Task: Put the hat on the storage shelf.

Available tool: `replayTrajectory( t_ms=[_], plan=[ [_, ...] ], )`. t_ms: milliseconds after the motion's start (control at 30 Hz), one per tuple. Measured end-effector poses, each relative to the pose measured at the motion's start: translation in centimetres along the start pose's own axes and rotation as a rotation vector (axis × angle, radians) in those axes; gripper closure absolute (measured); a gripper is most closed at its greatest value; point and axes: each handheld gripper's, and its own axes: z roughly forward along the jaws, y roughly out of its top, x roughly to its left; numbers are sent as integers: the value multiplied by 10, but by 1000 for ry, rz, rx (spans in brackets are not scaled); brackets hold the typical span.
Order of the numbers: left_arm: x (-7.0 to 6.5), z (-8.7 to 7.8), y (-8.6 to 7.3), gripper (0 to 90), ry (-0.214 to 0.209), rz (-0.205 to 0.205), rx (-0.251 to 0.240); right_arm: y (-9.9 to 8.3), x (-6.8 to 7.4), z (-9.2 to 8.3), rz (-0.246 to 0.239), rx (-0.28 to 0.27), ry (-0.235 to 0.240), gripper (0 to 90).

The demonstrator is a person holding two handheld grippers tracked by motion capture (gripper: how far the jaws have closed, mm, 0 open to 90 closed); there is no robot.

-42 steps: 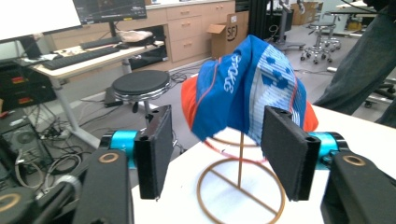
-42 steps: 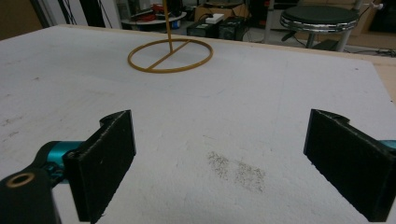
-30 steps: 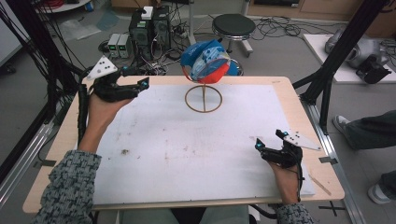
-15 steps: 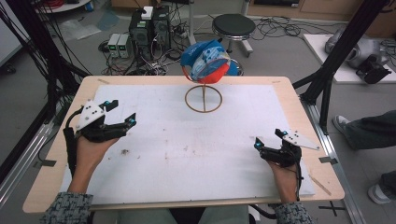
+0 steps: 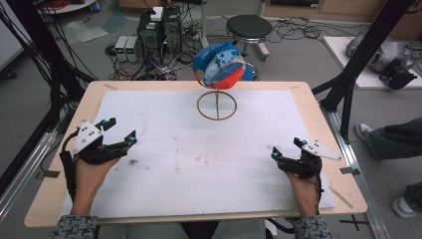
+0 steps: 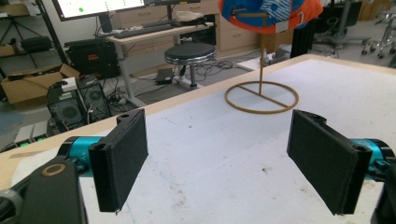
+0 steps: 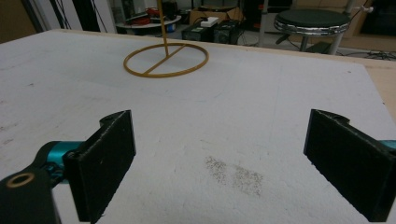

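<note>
Cap (image 5: 219, 66) (blue, orange and white) sits atop a thin upright stand (image 5: 217, 103) with a ring base, at the far middle of the surface (image 5: 199, 149). Stand's long axis vertical; which way the cap's brim points cannot be told. Left gripper (image 5: 118, 134) near the left edge, right gripper (image 5: 287, 152) near the right, both well apart from the stand, jaws spread wide with nothing between them.

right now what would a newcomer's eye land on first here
Most likely the blue and orange cap, perched on a thin gold stand whose ring base sits at the far middle of the white mat. Next come the two black tools near the front corners: the left hand-held gripper and the right hand-held gripper, both with jaws wide open and holding nothing.
</note>
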Motion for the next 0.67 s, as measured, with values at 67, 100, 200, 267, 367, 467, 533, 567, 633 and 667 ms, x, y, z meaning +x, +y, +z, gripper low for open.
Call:
replayTrajectory(
  t_ms=[67, 100, 200, 267, 367, 467, 533, 567, 633, 667],
  plan=[
    [-1, -1, -1, 206, 3, 7, 6, 0, 0, 1, -1, 1, 1, 81],
    [0, -1, -2, 206, 1, 6, 5, 0, -1, 1, -1, 2, 1, 81],
    [2, -2, -7, 206, 8, -12, 11, 0, 0, 1, 0, 1, 1, 81],
    [3, -2, -11, 206, 14, -22, 18, 0, -1, 2, -6, 1, 0, 81],
    [3, -1, -15, 207, 17, -25, 26, 0, 0, 2, -4, 4, 2, 81],
    [4, -1, -16, 207, 14, -25, 29, 0, 0, 2, -3, 3, 4, 81],
    [4, -1, -16, 207, 16, -25, 30, 0, 1, 2, 1, 4, 5, 81],
    [4, -1, -16, 207, 15, -25, 29, 0, 1, 2, -3, 3, 4, 81],
    [4, -2, -17, 206, 18, -30, 31, 0, 1, 2, -8, 6, 4, 81],
    [5, -2, -17, 207, 18, -28, 37, 0, 1, 2, -11, 7, 4, 81]
  ],
)
